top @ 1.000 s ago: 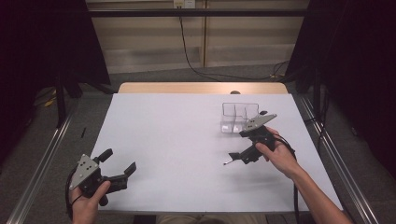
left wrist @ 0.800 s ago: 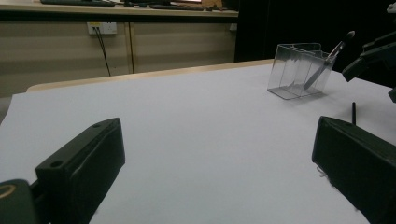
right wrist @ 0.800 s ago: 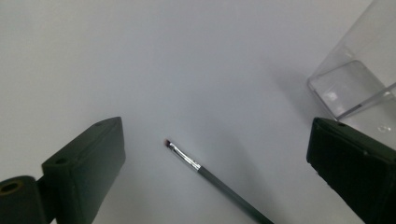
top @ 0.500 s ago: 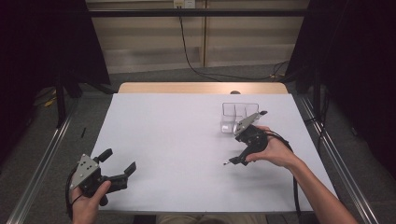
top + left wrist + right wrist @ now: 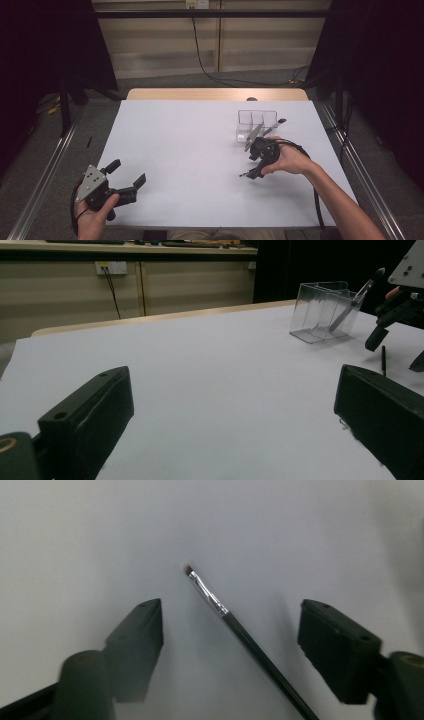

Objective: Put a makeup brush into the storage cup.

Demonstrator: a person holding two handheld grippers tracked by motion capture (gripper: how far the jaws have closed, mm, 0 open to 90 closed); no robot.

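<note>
White sheeting covers the desk [image 5: 200, 150]. The right hand-held gripper [image 5: 254, 172] hangs at the centre right of the high view, jaws spread wide and holding nothing, directly over a thin black brush [image 5: 235, 625] lying flat on the desk. In the right gripper view the brush runs diagonally between the jaws, its bristle tip toward the upper middle of the frame. The left hand-held gripper [image 5: 127, 179] rests at the lower left, also wide apart and holding nothing.

Risk, as I judge it: the handle is slender and lies skewed to the jaws, so a closing grip could roll or flick it aside, or pinch only the metal ferrule.

Count: two hand-held grippers; one clear compartmented holder [image 5: 256, 125], upper right; one brush [image 5: 356, 299] leaning inside it; one brush on the desk.
</note>
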